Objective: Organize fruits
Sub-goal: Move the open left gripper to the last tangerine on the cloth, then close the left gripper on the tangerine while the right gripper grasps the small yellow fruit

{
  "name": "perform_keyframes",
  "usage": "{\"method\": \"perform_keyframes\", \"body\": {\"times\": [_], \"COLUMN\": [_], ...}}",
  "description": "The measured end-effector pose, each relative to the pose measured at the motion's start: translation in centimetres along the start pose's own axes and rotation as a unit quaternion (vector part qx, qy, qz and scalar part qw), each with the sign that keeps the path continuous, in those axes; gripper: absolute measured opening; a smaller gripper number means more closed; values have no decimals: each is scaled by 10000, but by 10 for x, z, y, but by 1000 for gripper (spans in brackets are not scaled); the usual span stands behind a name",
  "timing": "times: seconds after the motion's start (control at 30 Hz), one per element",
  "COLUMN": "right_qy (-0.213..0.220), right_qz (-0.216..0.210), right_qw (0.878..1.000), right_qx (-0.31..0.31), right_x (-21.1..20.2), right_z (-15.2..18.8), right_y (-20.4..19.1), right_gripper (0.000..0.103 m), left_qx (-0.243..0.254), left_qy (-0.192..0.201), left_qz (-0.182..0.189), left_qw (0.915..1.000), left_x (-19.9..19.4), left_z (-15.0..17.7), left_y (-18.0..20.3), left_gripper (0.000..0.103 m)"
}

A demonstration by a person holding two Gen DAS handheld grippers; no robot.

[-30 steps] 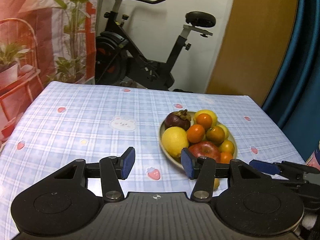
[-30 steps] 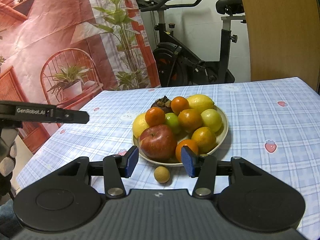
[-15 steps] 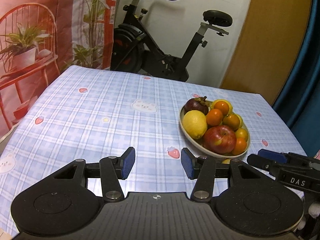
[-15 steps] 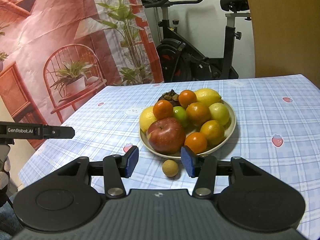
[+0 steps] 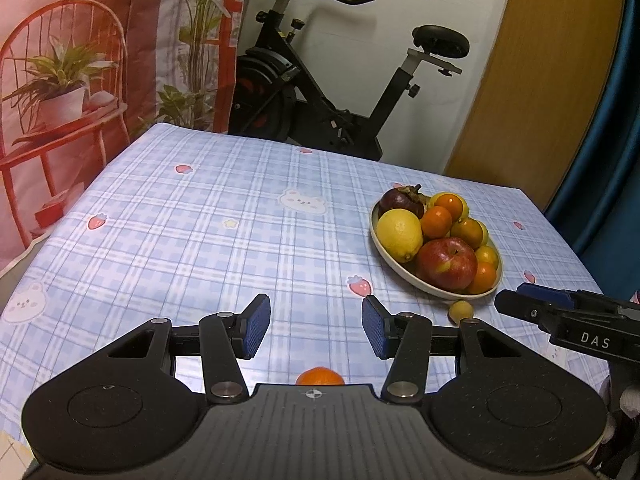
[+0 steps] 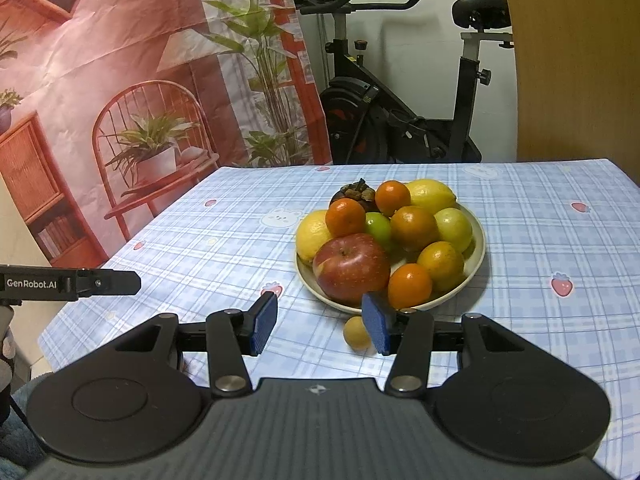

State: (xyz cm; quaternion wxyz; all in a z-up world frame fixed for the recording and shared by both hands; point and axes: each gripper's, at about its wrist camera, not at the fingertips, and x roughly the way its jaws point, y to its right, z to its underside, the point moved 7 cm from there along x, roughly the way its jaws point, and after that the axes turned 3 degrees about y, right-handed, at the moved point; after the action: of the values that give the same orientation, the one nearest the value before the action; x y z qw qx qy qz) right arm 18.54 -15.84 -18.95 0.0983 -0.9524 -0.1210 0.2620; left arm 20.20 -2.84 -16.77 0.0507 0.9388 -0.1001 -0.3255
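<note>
A cream plate [image 5: 400,270] [image 6: 476,236] heaped with fruit sits on the blue checked tablecloth: a red apple [image 5: 447,263] [image 6: 351,268], lemons [image 5: 399,234], several oranges and a dark mangosteen [image 6: 357,193]. A small yellow-brown fruit [image 5: 461,310] [image 6: 356,332] lies on the cloth just in front of the plate. An orange [image 5: 320,377] lies on the cloth close under my left gripper [image 5: 316,326], whose jaws stand open and hold nothing. My right gripper [image 6: 320,322] is open too, short of the plate, with the small fruit beside its right finger.
The table's left edge [image 5: 60,224] drops off toward a printed backdrop. An exercise bike [image 5: 332,92] stands behind the table's far edge. A wooden door [image 5: 540,80] and a blue curtain [image 5: 616,128] are at the right. Bare cloth [image 5: 208,232] spreads left of the plate.
My left gripper has pulled back and to the left, so the plate sits farther right and the orange on the cloth has come into view below it. The right gripper has stayed almost still.
</note>
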Motion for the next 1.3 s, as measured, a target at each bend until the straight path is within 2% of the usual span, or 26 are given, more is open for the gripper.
{"method": "perform_keyframes", "body": {"times": [0.37,0.7,0.93,1.3], "right_qy": [-72,-234,-269,-402], "right_qz": [17,13,202,318], "right_qw": [9999,9997,9994,9986], "right_qx": [-73,-63,-70,-156], "right_x": [0,8,13,50], "right_z": [9,21,24,32], "right_y": [-4,-2,11,25], "right_gripper": [50,50,50,50], "left_qx": [-243,-58,-54,-34], "left_qy": [-238,-625,-857,-1020], "left_qz": [-32,114,169,157], "left_qw": [9994,9980,9962,9947], "left_x": [1,20,35,50], "left_z": [18,36,48,54], "left_y": [-16,-5,-1,-2], "left_gripper": [53,53,53,53]}}
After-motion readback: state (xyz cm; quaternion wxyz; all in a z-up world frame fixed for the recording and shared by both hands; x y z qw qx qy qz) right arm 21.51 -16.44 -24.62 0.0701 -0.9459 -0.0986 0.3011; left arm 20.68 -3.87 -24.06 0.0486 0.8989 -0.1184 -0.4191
